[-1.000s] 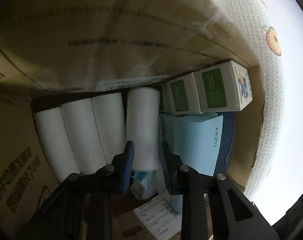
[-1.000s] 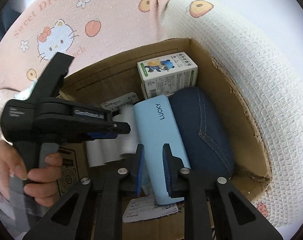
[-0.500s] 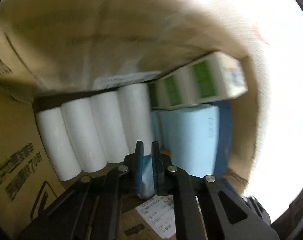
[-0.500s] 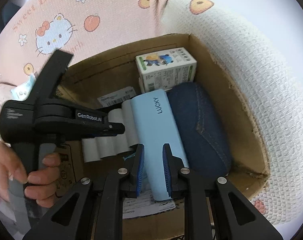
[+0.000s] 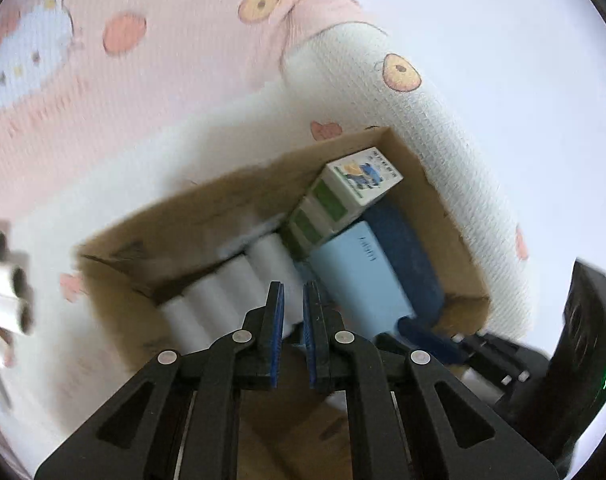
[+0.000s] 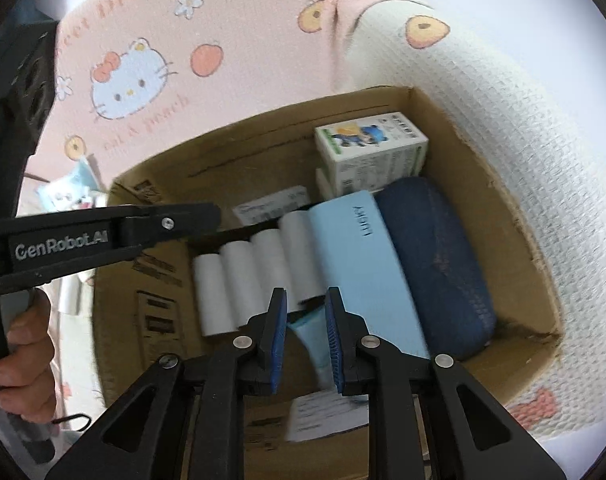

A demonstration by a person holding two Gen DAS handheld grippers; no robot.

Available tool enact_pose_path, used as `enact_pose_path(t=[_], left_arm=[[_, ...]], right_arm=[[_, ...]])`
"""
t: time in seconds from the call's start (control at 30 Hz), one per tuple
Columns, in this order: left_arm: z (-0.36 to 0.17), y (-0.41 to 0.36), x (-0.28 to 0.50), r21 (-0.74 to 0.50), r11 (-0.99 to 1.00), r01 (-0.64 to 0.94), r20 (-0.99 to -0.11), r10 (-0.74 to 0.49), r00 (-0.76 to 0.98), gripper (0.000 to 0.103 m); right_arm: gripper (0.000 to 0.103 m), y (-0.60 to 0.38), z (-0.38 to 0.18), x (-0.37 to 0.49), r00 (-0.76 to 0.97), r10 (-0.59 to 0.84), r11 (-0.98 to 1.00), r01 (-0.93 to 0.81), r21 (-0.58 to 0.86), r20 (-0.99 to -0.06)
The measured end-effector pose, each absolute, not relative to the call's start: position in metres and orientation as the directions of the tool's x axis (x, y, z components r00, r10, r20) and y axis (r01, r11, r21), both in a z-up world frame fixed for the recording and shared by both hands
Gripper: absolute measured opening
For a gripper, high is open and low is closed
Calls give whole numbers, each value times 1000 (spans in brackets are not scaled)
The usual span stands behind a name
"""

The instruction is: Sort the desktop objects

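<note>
The left gripper (image 5: 293,294) is seen with jaws nearly closed and nothing between them, above the cardboard box (image 5: 455,220). The right gripper (image 6: 305,300) is closed, empty, over a pale tube (image 6: 307,332). Beyond, 4 white rolls (image 6: 259,276) lie side by side, apparently packed by kind, next to the light-blue case (image 6: 363,264) and denim pouch (image 6: 443,268); 2 green-and-white cartons (image 6: 371,152) are stacked in the far corner.

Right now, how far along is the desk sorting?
Done: four white paper rolls, the light blue box, the denim case and two green-and-white cartons sit packed in the cardboard box. In hand: nothing; the left tongs and right tongs hold nothing. Left: several rolls lie outside on the blanket.
</note>
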State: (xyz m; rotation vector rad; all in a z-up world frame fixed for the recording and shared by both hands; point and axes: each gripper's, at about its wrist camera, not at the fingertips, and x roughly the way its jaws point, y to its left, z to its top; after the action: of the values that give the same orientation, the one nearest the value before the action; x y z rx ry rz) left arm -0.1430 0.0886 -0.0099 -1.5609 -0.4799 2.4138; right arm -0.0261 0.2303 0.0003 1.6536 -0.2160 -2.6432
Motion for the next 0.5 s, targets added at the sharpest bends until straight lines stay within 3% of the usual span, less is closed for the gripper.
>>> enact_pose_path(t=[0.17, 0.3, 0.5], left_arm=[[-19, 81, -123, -359, -932, -43, -858, 348, -377, 10], [-2, 68, -102, -272, -956, -106, -851, 290, -437, 45], [10, 45, -80, -137, -986, -93, -864, 165, -476, 61]], right_arm=[[16, 233, 1, -17, -479, -75, -960, -202, 192, -875], [16, 209, 14, -13, -474, -62, -983, -126, 137, -879], [16, 198, 28, 7, -487, -5, -986, -143, 85, -874]])
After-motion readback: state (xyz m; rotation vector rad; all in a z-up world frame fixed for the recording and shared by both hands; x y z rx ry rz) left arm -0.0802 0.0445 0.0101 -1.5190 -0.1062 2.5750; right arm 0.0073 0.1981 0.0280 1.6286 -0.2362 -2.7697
